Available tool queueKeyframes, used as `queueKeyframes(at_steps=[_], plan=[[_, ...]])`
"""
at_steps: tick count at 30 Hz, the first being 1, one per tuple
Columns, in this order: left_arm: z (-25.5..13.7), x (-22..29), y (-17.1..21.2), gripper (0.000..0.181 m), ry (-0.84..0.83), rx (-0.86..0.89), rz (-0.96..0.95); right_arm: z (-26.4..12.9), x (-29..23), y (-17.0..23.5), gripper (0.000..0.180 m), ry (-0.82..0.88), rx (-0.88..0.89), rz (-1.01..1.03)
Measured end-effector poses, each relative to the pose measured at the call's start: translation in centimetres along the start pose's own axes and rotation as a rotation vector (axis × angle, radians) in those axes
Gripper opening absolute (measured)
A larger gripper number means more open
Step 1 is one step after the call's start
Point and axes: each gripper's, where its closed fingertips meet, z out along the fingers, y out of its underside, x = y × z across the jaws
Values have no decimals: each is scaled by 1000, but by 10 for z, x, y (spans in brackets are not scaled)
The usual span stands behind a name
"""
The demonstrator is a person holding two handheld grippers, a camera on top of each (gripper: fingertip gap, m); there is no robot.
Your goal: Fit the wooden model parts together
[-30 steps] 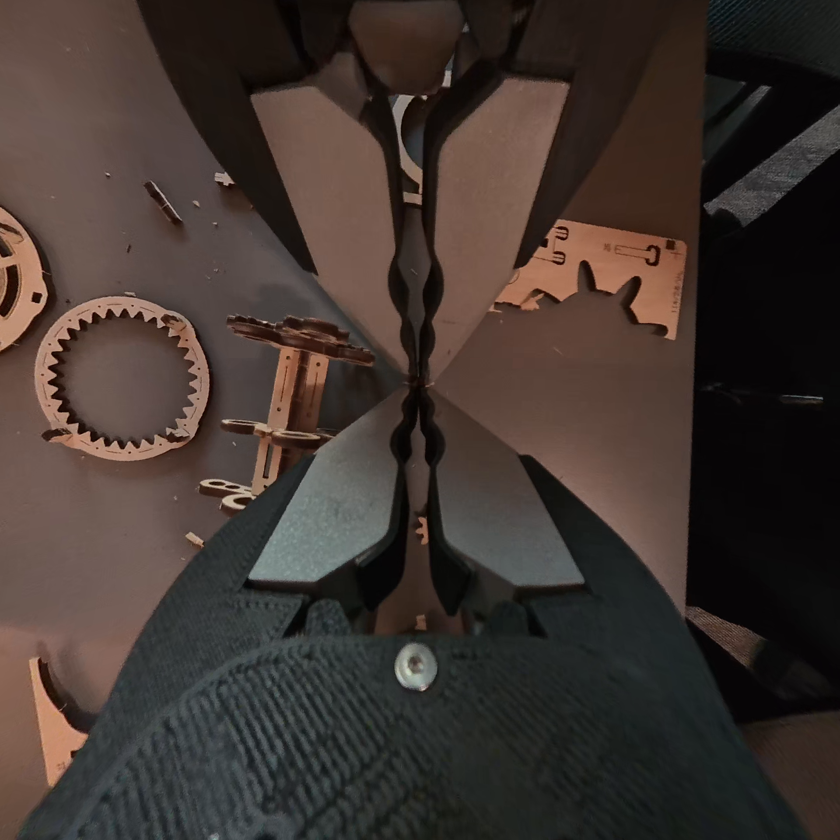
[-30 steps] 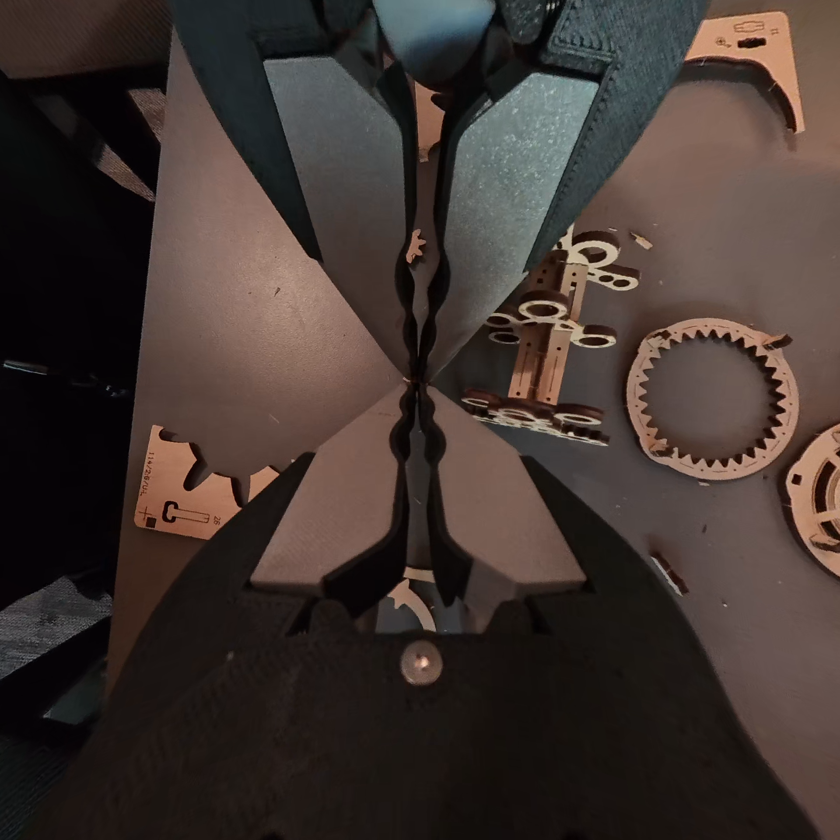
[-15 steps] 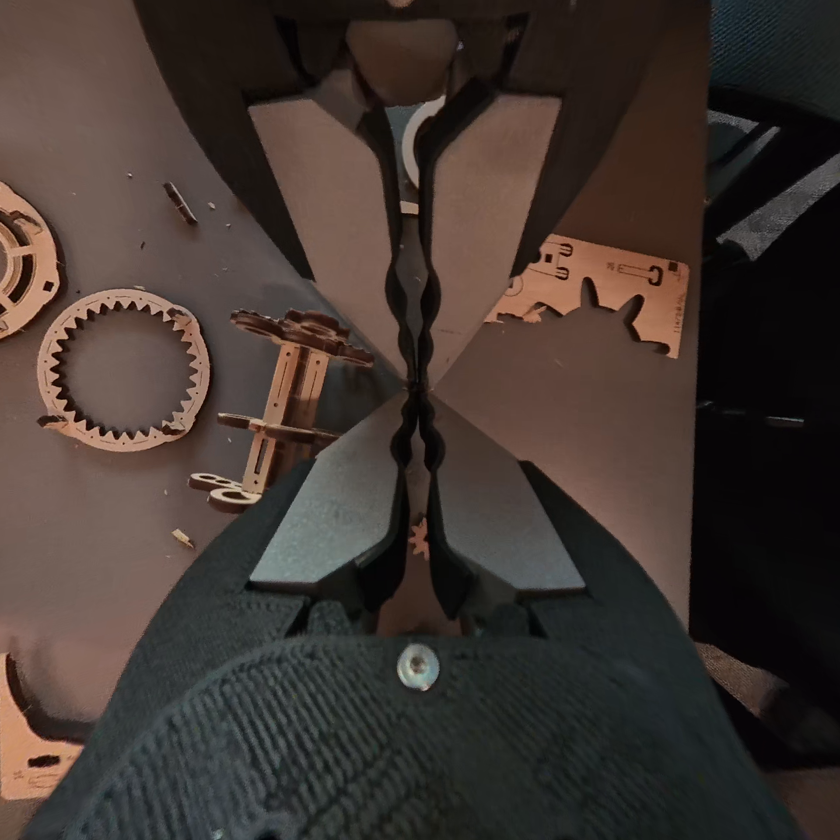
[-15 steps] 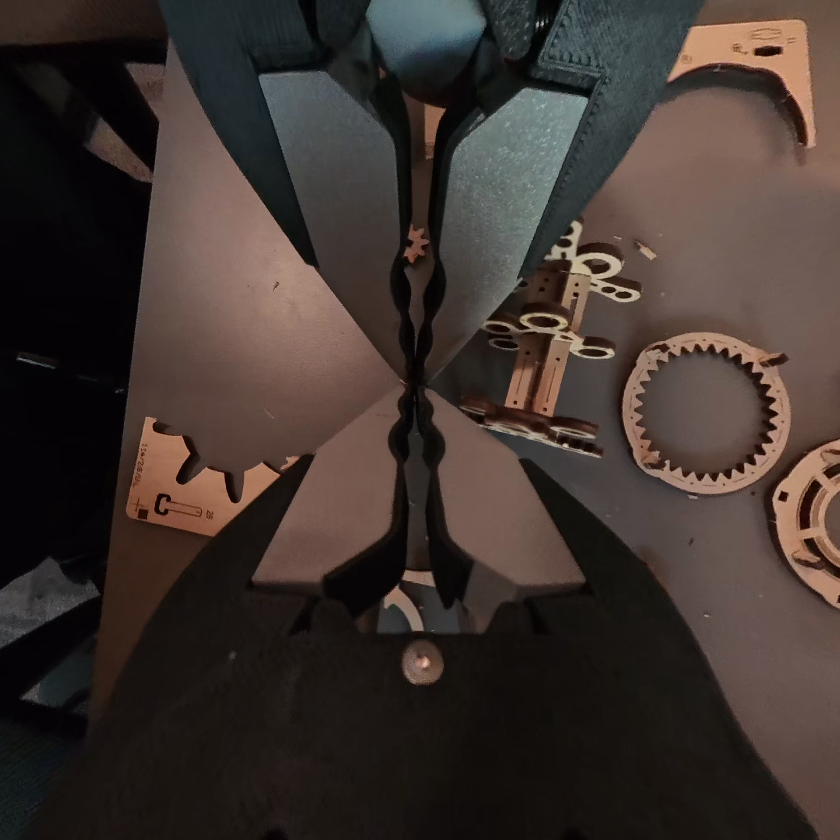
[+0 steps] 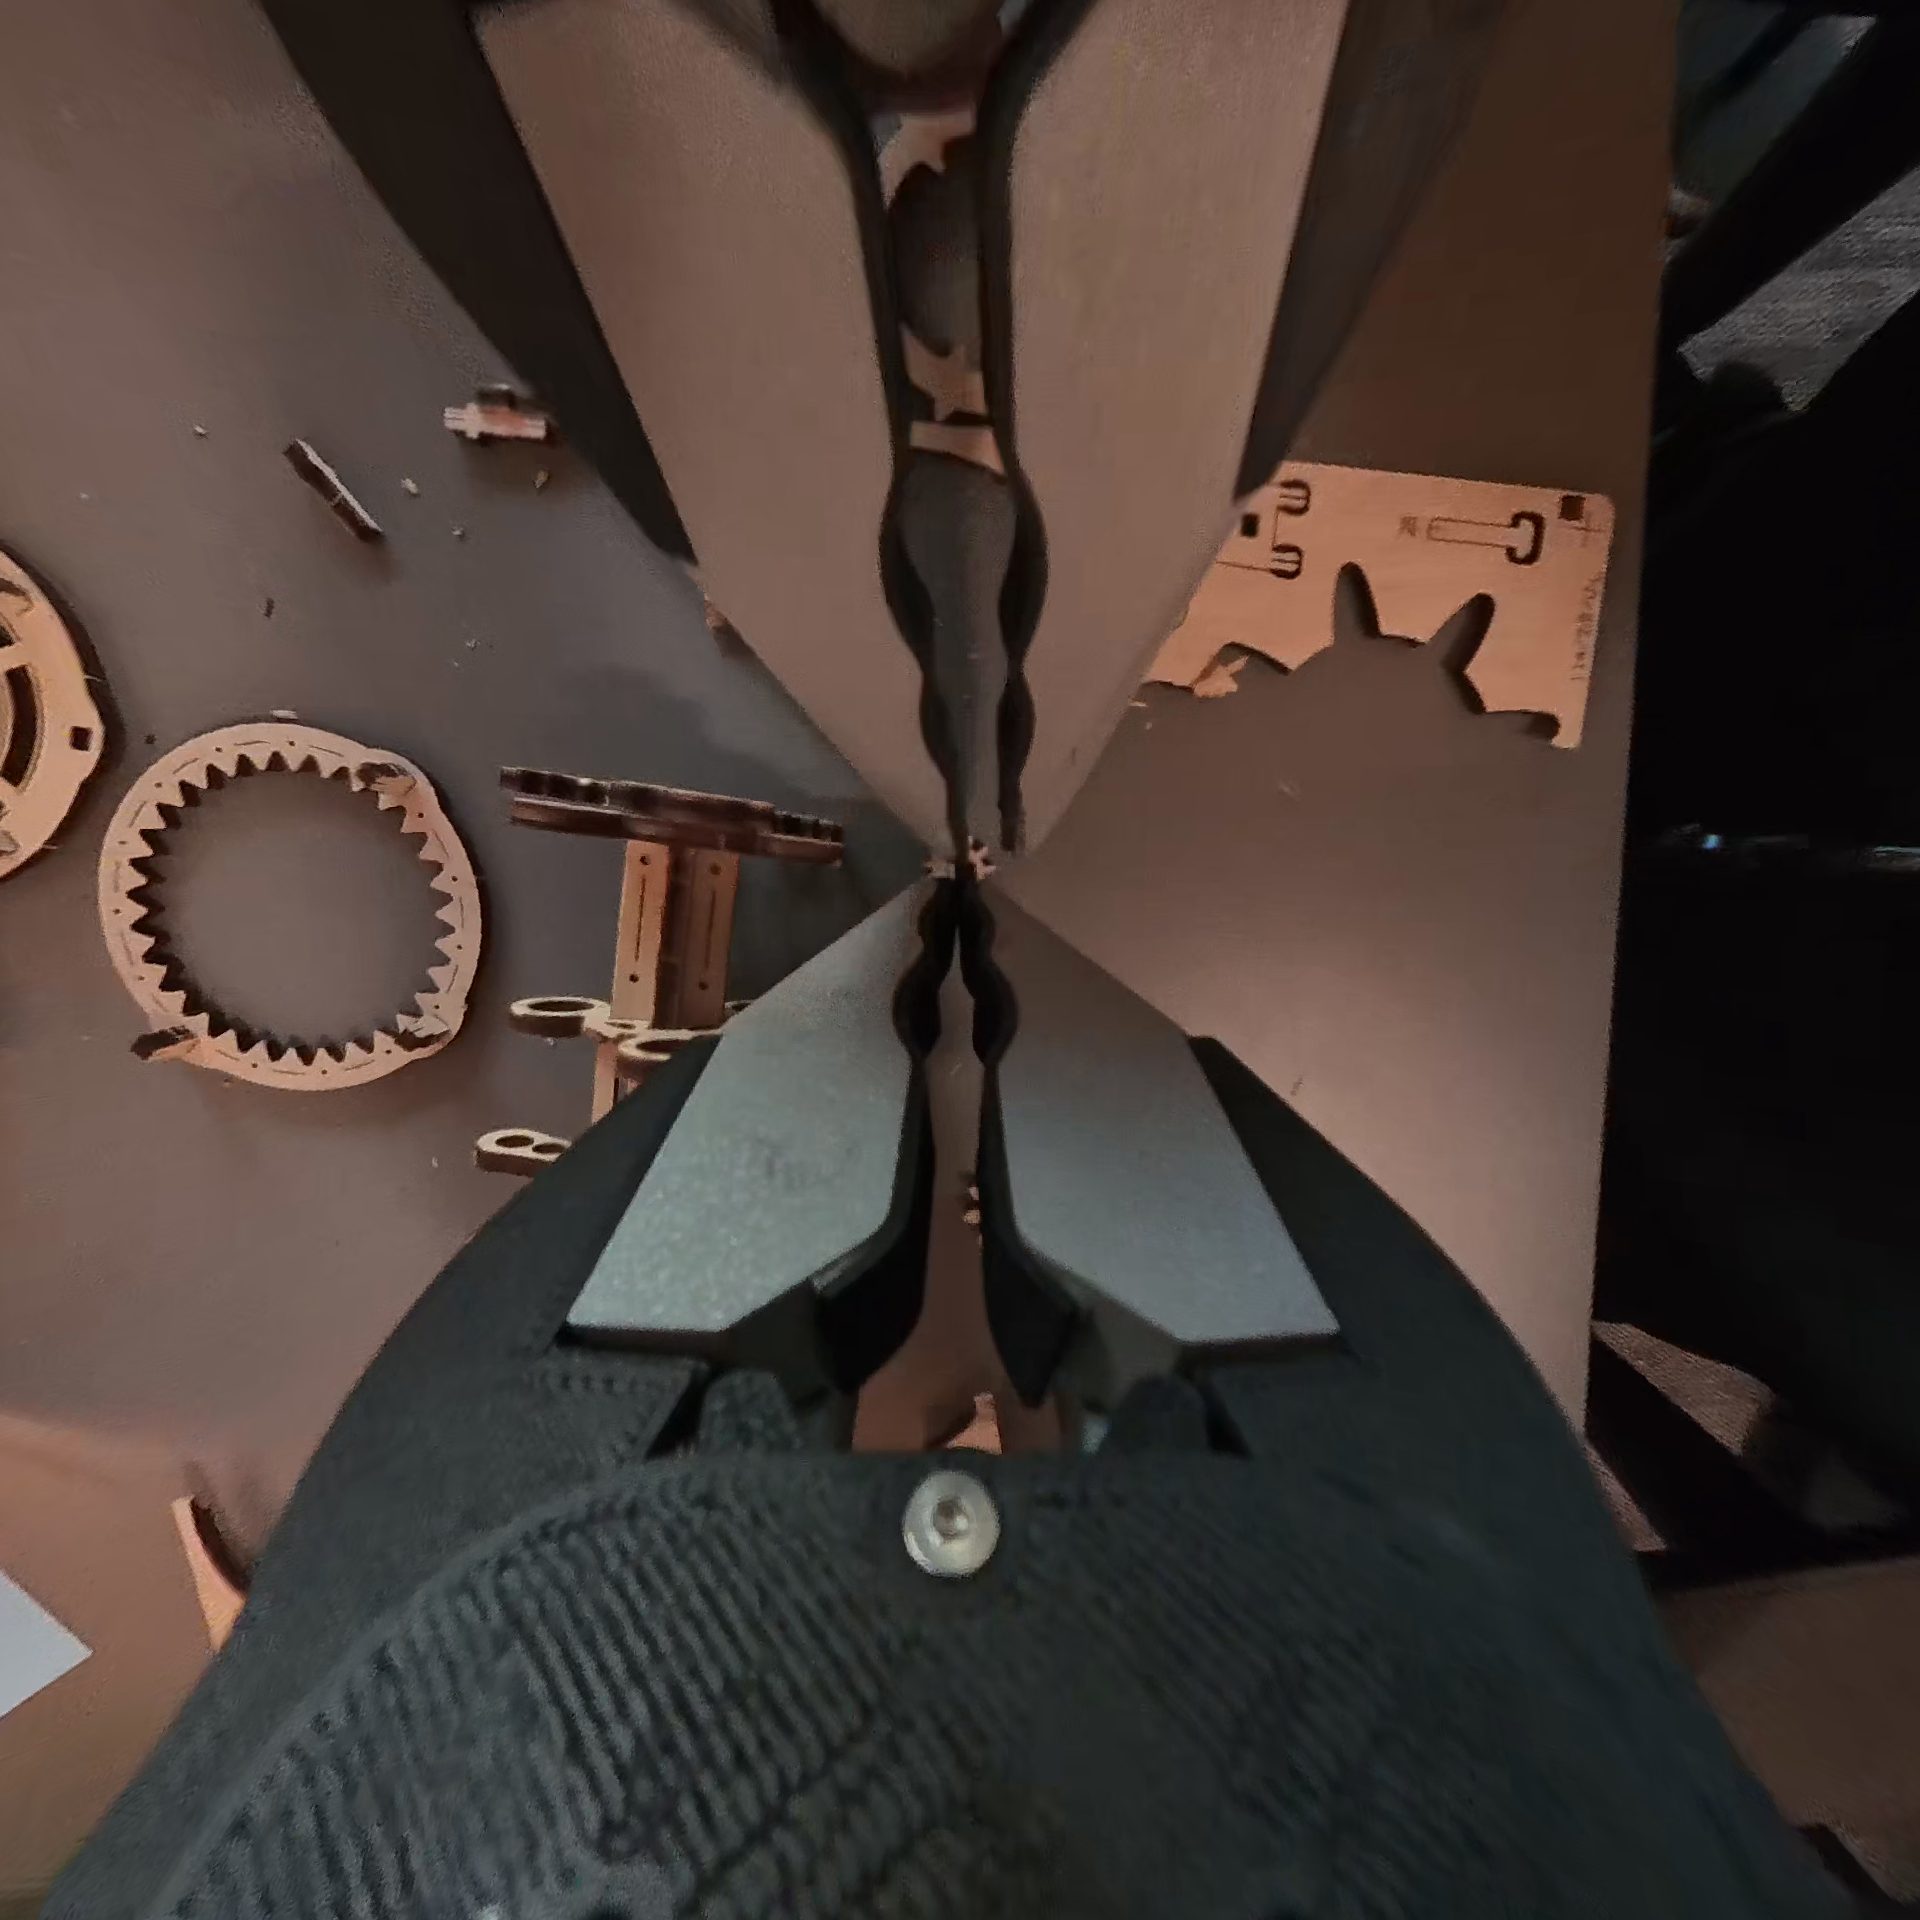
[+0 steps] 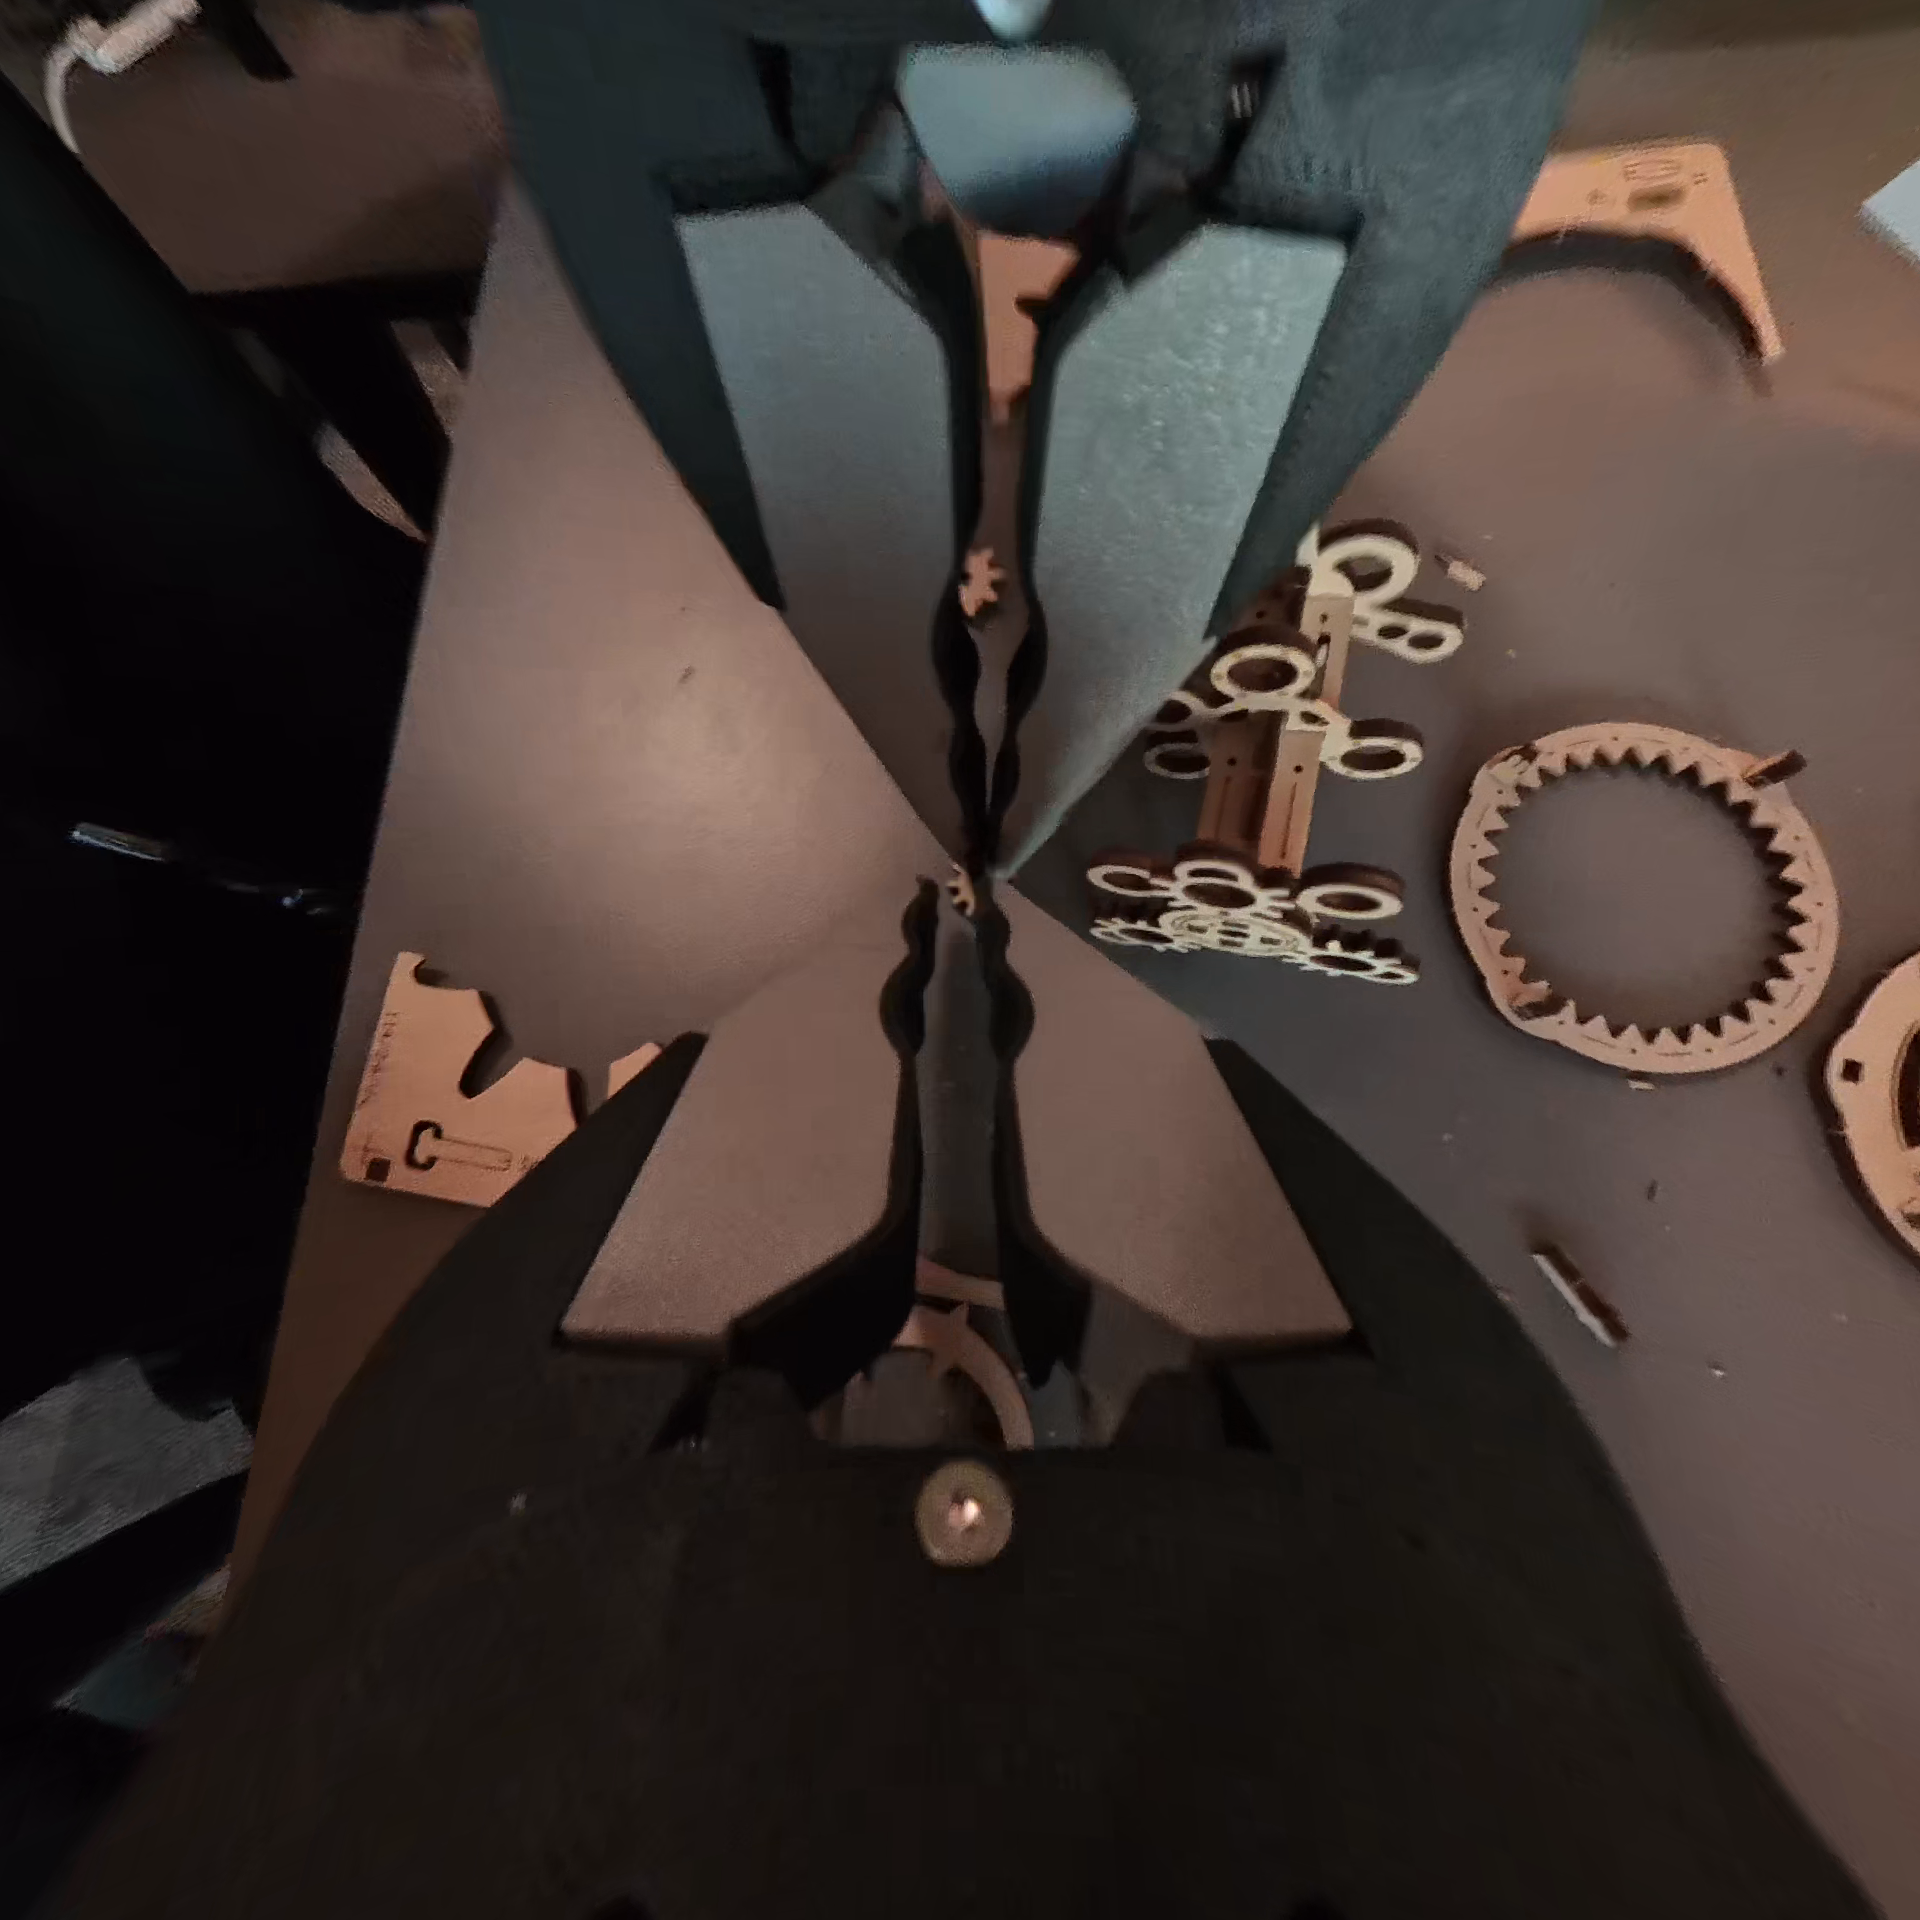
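Observation:
My two grippers meet tip to tip above a dark table [image 5: 1299,987]. In the left wrist view my left gripper [image 5: 956,891] comes up from below, its jaws pressed together. My right gripper [image 5: 982,842] comes down from above, jaws a small gap apart, with a tiny wooden gear [image 5: 971,862] between its tips. In the right wrist view the right gripper [image 6: 956,896] has the tiny gear [image 6: 961,888] between its tips, and the left gripper [image 6: 979,847] touches it from above. A wooden shaft assembly with gears [image 5: 675,914] [image 6: 1257,810] lies beside them.
A toothed ring [image 5: 291,914] [image 6: 1642,914] and a round housing part [image 5: 42,717] [image 6: 1881,1101] lie past the assembly. A cut-out sheet remnant [image 5: 1403,603] [image 6: 457,1101] lies near the table edge. Another tiny gear [image 6: 982,597] and a small stick [image 5: 332,488] lie loose.
The right gripper's jaws have parted slightly, and the tiny gear now shows between the meeting tips. Both grippers have drawn closer together, so each looms larger in the other's view.

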Motion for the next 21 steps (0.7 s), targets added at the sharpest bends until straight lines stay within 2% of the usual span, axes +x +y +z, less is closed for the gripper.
queueKeyframes(at_steps=[1, 6, 7, 10, 13, 21], plan=[[0, 0, 0, 0, 9, 4, -7, -5, 1, -5, 2, 10, 45, -7], [-1, -1, 0, 2, 35, 29, -71, -8, 4, 0, 3, 4, 66, 26], [-3, -1, 1, 11, 41, 29, -81, -6, 4, 2, 3, 4, 64, 28], [-11, -4, 1, 17, 35, 48, -110, -3, 5, 6, 5, -3, 45, 37], [-18, 2, -3, 15, 65, 97, -124, -4, 8, 4, 4, 11, 59, 39], [-14, -5, 13, 12, -31, 75, -147, -1, 14, 8, 10, 31, 40, 67]])
